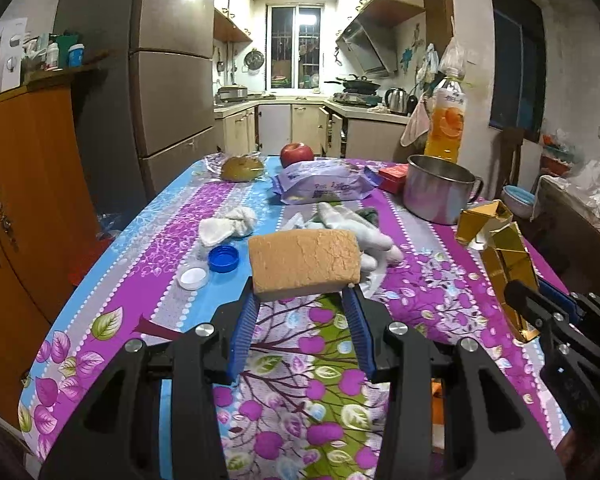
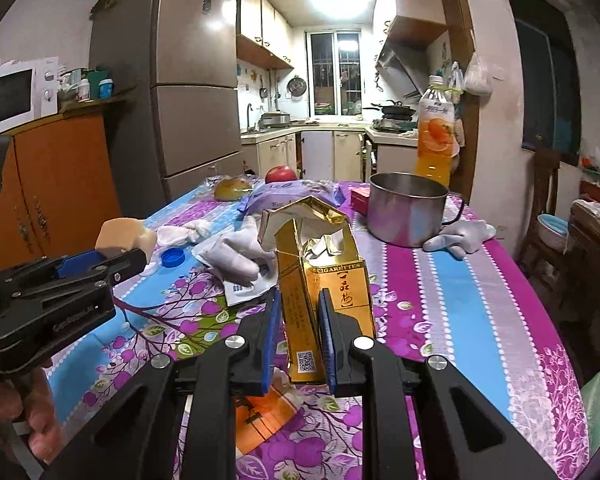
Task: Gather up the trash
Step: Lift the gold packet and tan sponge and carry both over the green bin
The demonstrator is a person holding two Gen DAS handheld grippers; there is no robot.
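Note:
My left gripper (image 1: 302,294) is shut on a tan sponge block (image 1: 304,262), held above the flowered tablecloth (image 1: 148,248); the sponge also shows in the right wrist view (image 2: 126,234). My right gripper (image 2: 300,300) is shut on an opened gold cigarette carton (image 2: 320,264), held upright; it also shows at the right of the left wrist view (image 1: 504,264). On the cloth lie a crumpled white tissue (image 1: 228,224), a blue bottle cap (image 1: 223,259), a white lid (image 1: 193,277), white gloves (image 1: 356,224) and a torn paper wrapper (image 2: 246,290).
Further back stand a steel pot (image 1: 440,188), an orange juice bottle (image 1: 447,120), a purple snack bag (image 1: 324,186), a red apple (image 1: 297,153), a pear in plastic (image 1: 242,168) and a red box (image 1: 394,176). An orange cabinet (image 1: 24,184) stands left, a fridge (image 1: 172,80) behind.

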